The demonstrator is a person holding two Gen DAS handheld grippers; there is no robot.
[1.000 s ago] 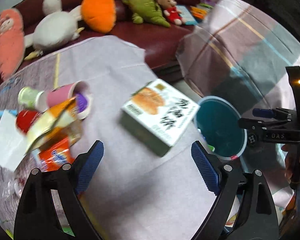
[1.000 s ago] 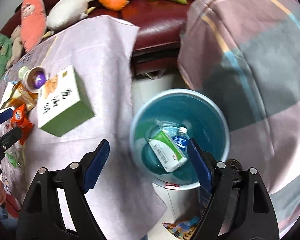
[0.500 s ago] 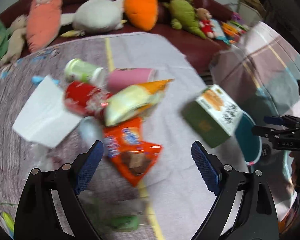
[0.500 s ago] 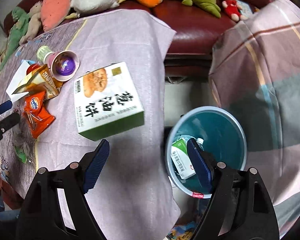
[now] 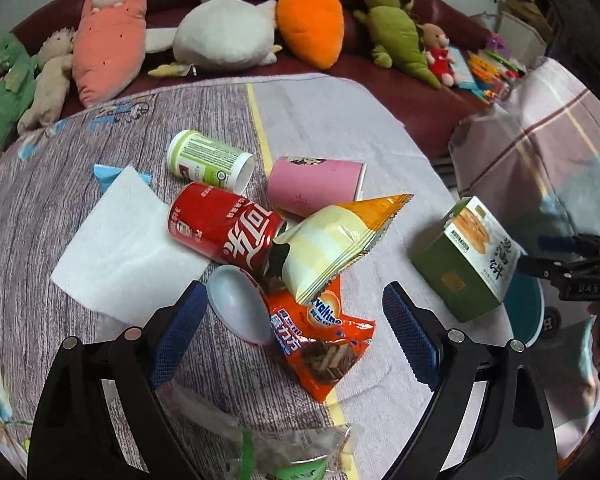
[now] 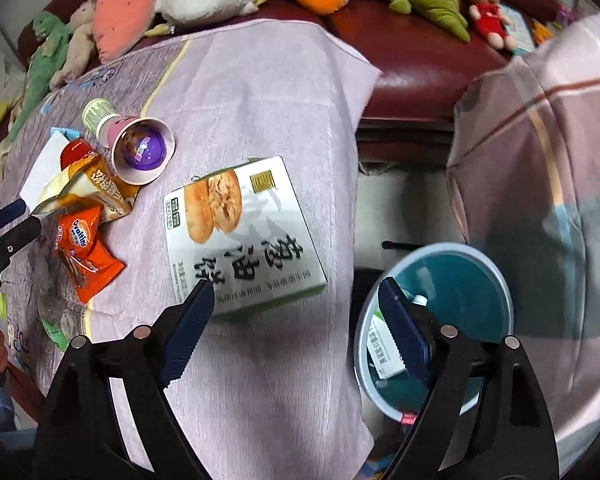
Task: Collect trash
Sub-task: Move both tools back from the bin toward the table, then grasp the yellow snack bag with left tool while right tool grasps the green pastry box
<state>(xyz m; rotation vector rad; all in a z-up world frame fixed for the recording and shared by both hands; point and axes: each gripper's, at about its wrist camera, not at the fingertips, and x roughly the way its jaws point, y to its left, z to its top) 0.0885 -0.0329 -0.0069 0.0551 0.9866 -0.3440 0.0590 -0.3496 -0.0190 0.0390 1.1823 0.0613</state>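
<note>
A cloth-covered worktop (image 5: 332, 120) strewn with trash, in front of a dark red sofa (image 5: 412, 96) lined with plush toys.

The left tool (image 5: 296, 322) hangs spread over the litter pile, nothing between its pads: just beyond them lie an orange Ovaltine packet (image 5: 320, 344) and a clear plastic spoon (image 5: 240, 308), then a yellow snack bag (image 5: 332, 244) and a red cola can (image 5: 224, 228), with a pink paper cup (image 5: 312, 184), a green-labelled cup (image 5: 208, 158) and a white napkin (image 5: 128, 240) further out. The right tool (image 6: 296, 320) is also spread and empty, its jaws just having widened; its left pad sits at the near edge of a green pancake box (image 6: 240, 232), its right pad over a teal trash bin (image 6: 452, 300) on the floor, which holds a carton and a bottle.
</note>
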